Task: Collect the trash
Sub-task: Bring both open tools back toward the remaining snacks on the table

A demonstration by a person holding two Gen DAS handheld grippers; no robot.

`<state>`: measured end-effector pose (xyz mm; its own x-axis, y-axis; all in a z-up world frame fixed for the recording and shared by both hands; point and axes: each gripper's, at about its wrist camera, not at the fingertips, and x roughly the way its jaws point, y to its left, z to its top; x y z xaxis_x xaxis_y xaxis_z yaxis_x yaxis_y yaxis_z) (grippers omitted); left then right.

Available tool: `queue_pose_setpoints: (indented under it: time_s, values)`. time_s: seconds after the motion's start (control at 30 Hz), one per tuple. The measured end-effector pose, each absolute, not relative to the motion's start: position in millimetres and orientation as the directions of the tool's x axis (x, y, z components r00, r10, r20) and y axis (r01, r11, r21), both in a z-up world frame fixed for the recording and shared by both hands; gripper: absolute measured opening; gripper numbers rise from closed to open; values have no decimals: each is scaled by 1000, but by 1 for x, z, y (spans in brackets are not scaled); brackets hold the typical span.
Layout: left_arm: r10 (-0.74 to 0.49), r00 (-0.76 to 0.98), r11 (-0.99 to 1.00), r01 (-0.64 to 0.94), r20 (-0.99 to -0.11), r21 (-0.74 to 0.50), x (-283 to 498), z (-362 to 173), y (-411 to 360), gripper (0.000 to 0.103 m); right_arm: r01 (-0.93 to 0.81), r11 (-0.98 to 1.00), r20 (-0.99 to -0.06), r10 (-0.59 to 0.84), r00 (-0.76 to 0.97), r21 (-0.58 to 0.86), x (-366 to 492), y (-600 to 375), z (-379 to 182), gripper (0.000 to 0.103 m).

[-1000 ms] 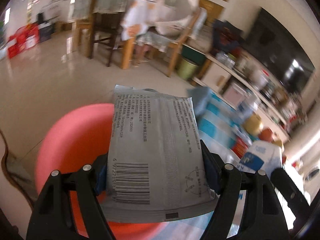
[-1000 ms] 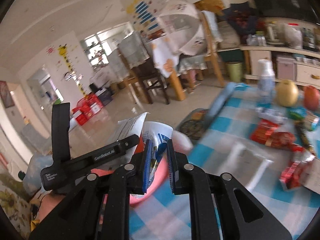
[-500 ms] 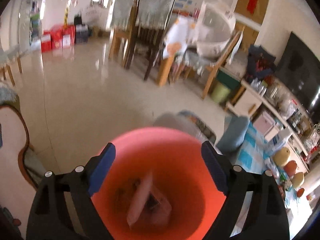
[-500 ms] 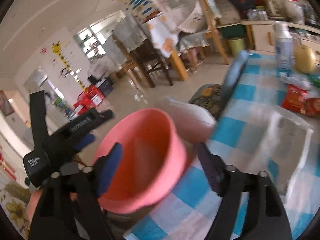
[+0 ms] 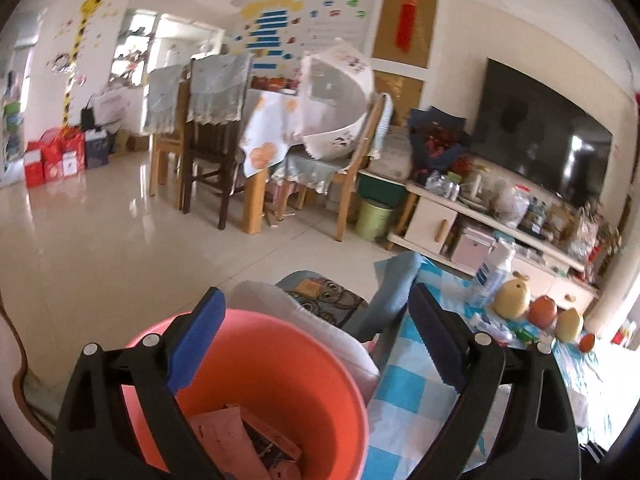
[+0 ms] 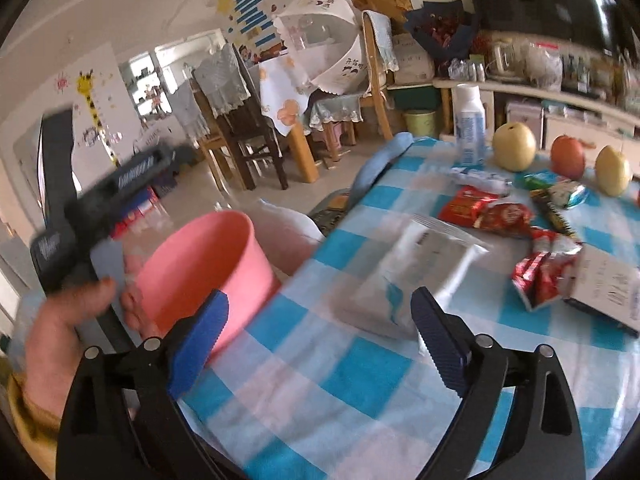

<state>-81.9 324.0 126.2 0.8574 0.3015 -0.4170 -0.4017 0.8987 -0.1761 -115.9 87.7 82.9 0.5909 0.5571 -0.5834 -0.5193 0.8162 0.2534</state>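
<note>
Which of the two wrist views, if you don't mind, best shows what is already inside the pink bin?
The left wrist view: it looks down into the pink bin, showing paper and a box. The right wrist view shows only its outer wall and rim.

A smooth plastic finish is being shown by the pink bucket (image 5: 280, 384); glossy foil by the red wrappers (image 6: 500, 216); checked cloth by the table cover (image 6: 360, 380).

Black grippers, blue pads, yellow sleeve

Each gripper (image 5: 316, 320) (image 6: 320, 320) has black arms, silver screws and ribbed blue jaw pads; a yellow sleeve (image 6: 30, 416) covers the left wrist.
</note>
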Motion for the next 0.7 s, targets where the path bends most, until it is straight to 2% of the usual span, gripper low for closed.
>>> queue_pose_setpoints:
  time_s: [0.37,0.7]
  values:
    - [220,858,949,-298,-464,-101,-69,119,283,93,-515,838,-581,513,632,180,-134,56,82,94]
    - [157,847,974,-217,-508,-60,-57,105,252,93,-494,847,-565,510,649,197,-135,27,87,94]
